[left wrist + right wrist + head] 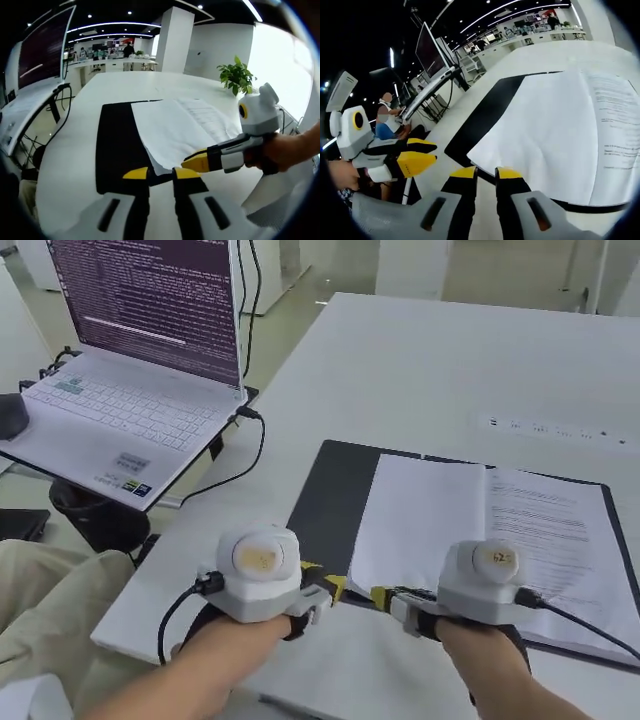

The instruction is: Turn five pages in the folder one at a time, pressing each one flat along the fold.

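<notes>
Head view: left gripper (pixel 322 580) and right gripper (pixel 382 597) low and side by side, tips close together. Open black folder (pixel 325 500) just ahead of both on the white table (pixel 400 350), its bare left side ahead of the left gripper. Blank page (pixel 425 520) ahead of the right gripper's tips, printed page (pixel 555 530) off to that gripper's right. Laptop (pixel 150 360) well ahead and left of the left gripper. Power strip (pixel 555 428) beyond the folder.

Left gripper view: left gripper (pixel 161 173) with jaws parted by a slit, clasping nothing (near corner of the blank page (pixel 170 127) right at the gap, contact unclear). Right gripper (pixel 192 162) in from the right, tips at that same corner. Folder (pixel 117 145) straight ahead and leftward. Potted plant (pixel 237 75) far ahead to the right.

Right gripper view: right gripper (pixel 485 173) likewise a slit apart, nothing between the jaws. Blank page (pixel 545 115) just ahead of the tips, folder (pixel 485 110) beneath it. Printed page (pixel 615 115) ahead to the right. Left gripper (pixel 434 152) near on the left, jaws slightly parted.
</notes>
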The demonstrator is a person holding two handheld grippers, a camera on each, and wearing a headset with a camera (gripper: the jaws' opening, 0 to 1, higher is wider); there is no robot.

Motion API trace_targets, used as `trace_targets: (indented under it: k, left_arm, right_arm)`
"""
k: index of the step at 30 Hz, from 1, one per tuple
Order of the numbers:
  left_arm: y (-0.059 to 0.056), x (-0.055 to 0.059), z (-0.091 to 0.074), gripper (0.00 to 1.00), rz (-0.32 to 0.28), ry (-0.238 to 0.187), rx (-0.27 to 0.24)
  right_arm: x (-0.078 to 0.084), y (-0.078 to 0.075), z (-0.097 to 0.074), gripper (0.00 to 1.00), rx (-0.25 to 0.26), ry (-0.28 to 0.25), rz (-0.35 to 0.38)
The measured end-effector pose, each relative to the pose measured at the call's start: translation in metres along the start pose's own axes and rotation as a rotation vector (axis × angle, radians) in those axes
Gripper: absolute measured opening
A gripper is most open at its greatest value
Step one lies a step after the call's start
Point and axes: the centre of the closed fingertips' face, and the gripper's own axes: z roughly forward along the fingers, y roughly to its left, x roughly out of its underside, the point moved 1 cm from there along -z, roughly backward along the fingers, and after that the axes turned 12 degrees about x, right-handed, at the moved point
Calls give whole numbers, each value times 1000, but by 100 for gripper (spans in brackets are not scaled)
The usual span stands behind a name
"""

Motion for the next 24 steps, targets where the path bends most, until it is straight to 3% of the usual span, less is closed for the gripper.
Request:
trace_targets:
  k: [8, 15, 20, 21, 24]
  left_arm:
    - [-7, 1, 48, 18, 99, 74, 34]
    - [2, 15, 75, 18, 103, 125, -7]
    - [5, 32, 78, 18, 109, 169, -36]
    - [6, 23, 78, 17, 166, 119, -51]
    - [5, 28, 75, 17, 132, 122, -60]
  right_arm:
    - [-20, -33, -16, 13, 32, -53, 104]
    - [-32, -71, -22, 11, 75, -66, 192]
    - [-39, -91, -20, 10, 91, -66, 245]
    - [-41, -96, -19, 10, 96, -66, 255]
    - [-48, -106, -16, 9, 94, -65, 295]
